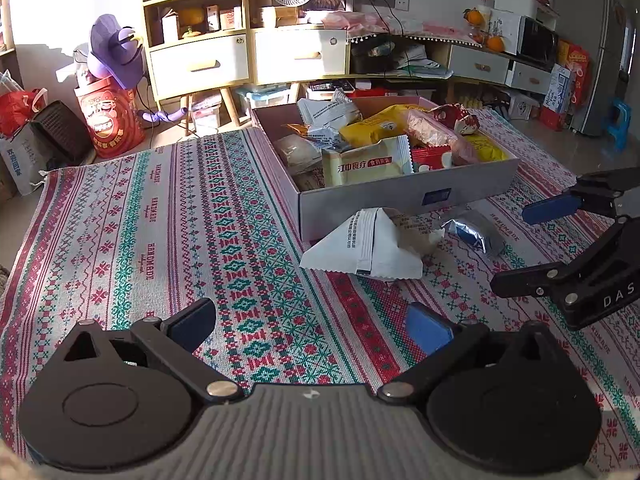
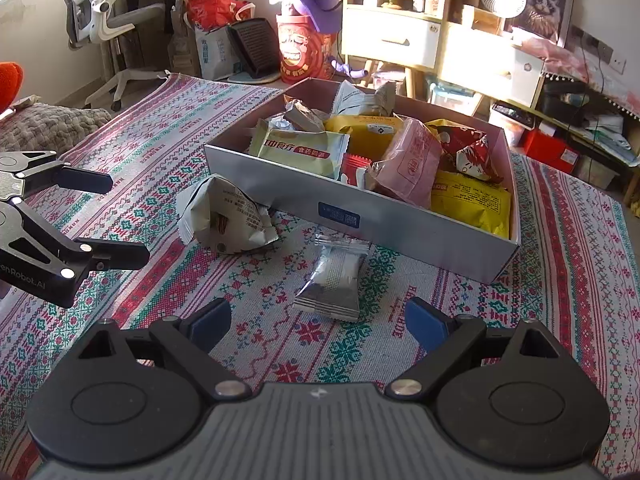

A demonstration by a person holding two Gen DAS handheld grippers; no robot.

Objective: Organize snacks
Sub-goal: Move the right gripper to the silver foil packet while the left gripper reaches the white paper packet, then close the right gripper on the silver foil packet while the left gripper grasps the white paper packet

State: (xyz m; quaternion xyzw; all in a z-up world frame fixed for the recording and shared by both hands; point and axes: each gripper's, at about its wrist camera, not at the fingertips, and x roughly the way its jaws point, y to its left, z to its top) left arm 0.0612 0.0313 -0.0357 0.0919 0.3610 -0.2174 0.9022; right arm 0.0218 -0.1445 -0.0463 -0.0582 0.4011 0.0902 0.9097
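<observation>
A grey cardboard box full of snack packets stands on the patterned cloth. Two packets lie outside it, against its near wall. One is a white packet, the other a small silver one. My left gripper is open and empty, a little short of the white packet. My right gripper is open too, its fingers either side of the silver packet's near end, pads clear of it. Each gripper shows in the other's view: right gripper, left gripper.
The striped red, green and white cloth covers the surface around the box. Behind it stand a wooden shelf unit with white drawers, a red drum with a purple toy, bags, and an office chair.
</observation>
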